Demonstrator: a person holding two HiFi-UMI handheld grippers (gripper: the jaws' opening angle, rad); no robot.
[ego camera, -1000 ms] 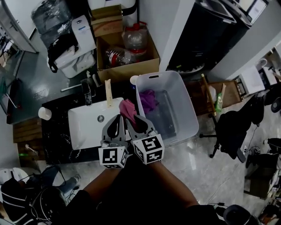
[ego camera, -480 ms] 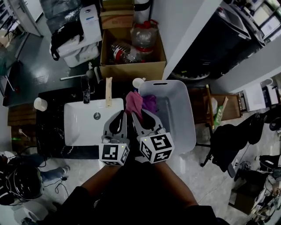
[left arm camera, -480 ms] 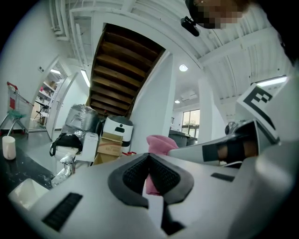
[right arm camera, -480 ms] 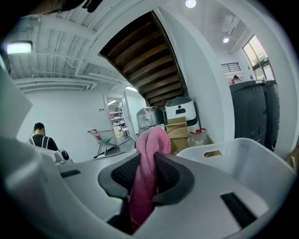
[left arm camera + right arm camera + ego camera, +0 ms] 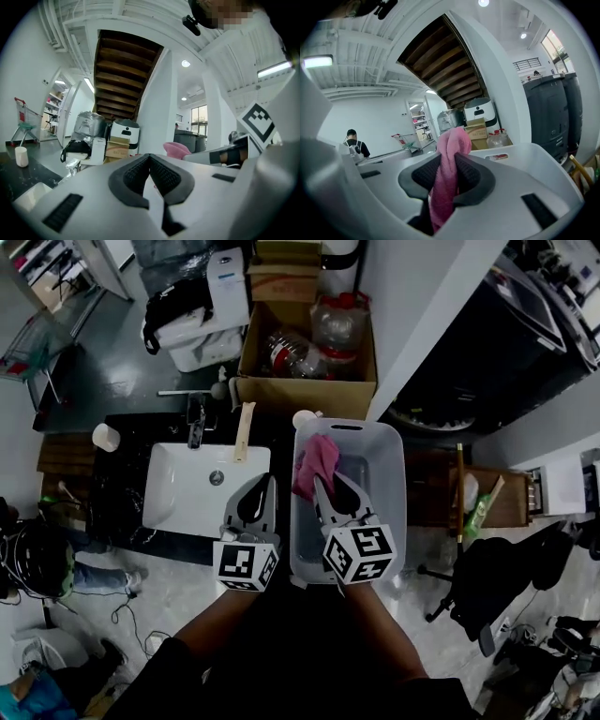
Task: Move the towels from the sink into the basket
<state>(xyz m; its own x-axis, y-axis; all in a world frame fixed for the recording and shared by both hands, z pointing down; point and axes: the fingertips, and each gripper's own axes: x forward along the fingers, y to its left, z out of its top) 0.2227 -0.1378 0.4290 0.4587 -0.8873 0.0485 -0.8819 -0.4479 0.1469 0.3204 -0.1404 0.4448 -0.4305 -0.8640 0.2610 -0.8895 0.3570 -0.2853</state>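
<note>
While its jaws clamp the pink towel (image 5: pixel 315 463), right gripper (image 5: pixel 319 487): opening beside the basket's (image 5: pixel 401 502) left rim could drape the towel outside.
Left gripper (image 5: pixel 267 486): jaws together, empty.

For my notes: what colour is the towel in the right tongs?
The towel is pink; clearest in the right gripper view.

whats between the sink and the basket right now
Only a narrow strip of dark countertop separates the sink from the basket. The head view shows nothing standing on that strip.
</note>
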